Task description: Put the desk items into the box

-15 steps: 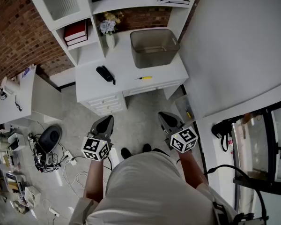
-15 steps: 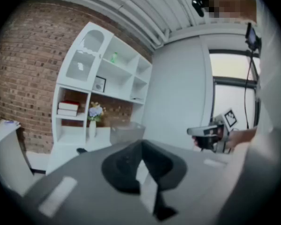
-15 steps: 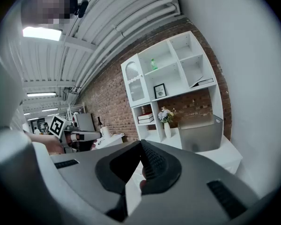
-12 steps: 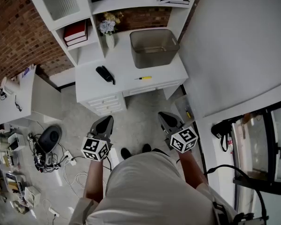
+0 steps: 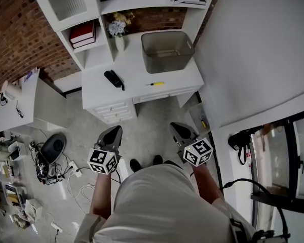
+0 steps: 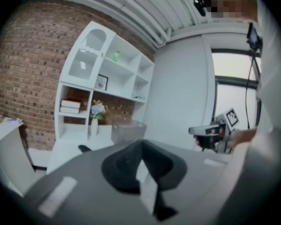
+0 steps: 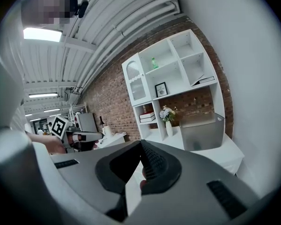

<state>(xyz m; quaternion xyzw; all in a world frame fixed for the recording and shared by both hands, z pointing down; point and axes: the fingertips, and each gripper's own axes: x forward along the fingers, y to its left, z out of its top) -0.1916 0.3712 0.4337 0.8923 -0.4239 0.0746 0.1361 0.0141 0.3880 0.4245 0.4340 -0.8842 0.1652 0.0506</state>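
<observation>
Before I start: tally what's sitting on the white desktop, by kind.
Grey box: 1
Black handheld item: 1
Yellow-handled screwdriver: 1
Vase of flowers: 1
Total: 4

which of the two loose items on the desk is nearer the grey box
The small yellow-handled tool, lying just in front of the grey box. The bulkier black object sits further left on the desk, well clear of the box.

Likely an office: white desk, shelf unit, brick wall, floor cables.
</observation>
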